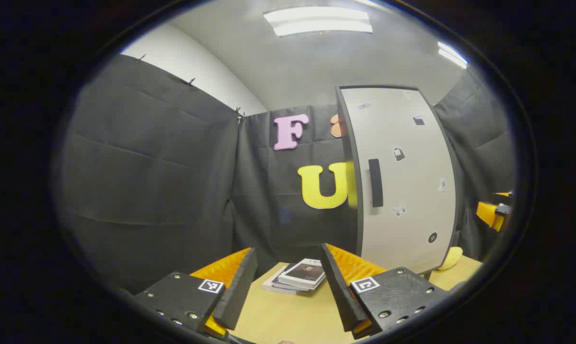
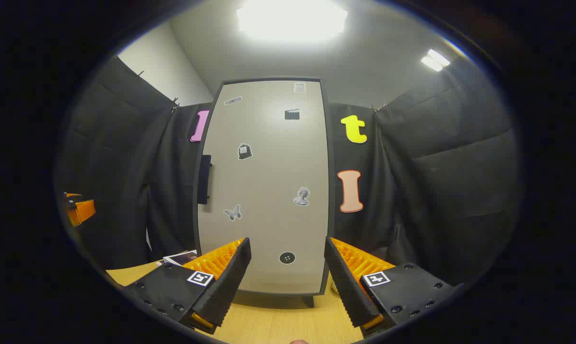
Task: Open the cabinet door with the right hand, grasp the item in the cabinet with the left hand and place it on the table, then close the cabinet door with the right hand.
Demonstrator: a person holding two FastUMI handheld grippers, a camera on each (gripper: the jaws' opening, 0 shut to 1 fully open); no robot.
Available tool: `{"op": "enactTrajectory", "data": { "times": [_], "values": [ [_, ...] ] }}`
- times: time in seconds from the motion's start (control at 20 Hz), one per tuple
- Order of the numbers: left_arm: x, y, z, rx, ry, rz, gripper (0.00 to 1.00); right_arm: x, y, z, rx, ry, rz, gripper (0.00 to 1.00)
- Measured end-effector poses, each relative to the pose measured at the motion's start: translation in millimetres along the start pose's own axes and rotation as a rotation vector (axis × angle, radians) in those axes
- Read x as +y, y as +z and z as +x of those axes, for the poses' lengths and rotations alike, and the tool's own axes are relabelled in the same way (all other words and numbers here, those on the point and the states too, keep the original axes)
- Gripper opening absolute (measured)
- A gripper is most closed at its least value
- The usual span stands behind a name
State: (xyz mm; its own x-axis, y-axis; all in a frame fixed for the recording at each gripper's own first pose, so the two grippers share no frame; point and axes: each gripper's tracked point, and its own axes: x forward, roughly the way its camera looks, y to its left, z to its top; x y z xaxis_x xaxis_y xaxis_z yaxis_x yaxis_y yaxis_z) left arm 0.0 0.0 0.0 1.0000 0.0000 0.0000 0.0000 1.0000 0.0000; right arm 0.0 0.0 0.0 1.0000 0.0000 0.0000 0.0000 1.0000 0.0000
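Pale wood makes up the table, and on it stands a tall light-grey cabinet with its door shut, so whatever item sits inside is hidden. Small stickers dot the door front; they are too small to make out well. A dark vertical handle runs along the door's left edge in the right gripper view, seen almost side-on there, while the left gripper view shows the same handle face-on.

The right gripper hangs in front of the lower part of the door, fingers spread wide with nothing between them, well apart from the handle. The left gripper is likewise spread and holds nothing, hovering above the table to the left of the cabinet.

A small stack of books lies on the table beyond the left gripper's fingers, partly cut off by them; a corner of it also peeks out beside the cabinet in the right gripper view. Something rounded and yellow shows past the cabinet's lower right corner, mostly hidden, and I cannot tell what it is. At the right rim of the left gripper view an orange piece of the other gripper is cut off by the edge.
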Motion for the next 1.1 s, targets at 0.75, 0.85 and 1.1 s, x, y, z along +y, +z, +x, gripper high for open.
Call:
{"op": "enactTrajectory", "data": {
  "times": [0.75,0.85,1.1],
  "values": [
    [12.7,-4.4,0.6,0.0,-0.008,0.001,0.81,5.3,3.7,0.0,0.025,-0.008,0.026,0.97],
    [15.1,-4.3,-0.6,-0.003,-0.008,0.001,0.81,7.2,6.8,3.3,0.024,-0.01,0.025,0.97],
    [24.0,-3.3,-1.7,-0.005,-0.002,0.011,0.81,21.8,17.4,18.0,0.037,0.022,0.052,0.97]
  ]
}}
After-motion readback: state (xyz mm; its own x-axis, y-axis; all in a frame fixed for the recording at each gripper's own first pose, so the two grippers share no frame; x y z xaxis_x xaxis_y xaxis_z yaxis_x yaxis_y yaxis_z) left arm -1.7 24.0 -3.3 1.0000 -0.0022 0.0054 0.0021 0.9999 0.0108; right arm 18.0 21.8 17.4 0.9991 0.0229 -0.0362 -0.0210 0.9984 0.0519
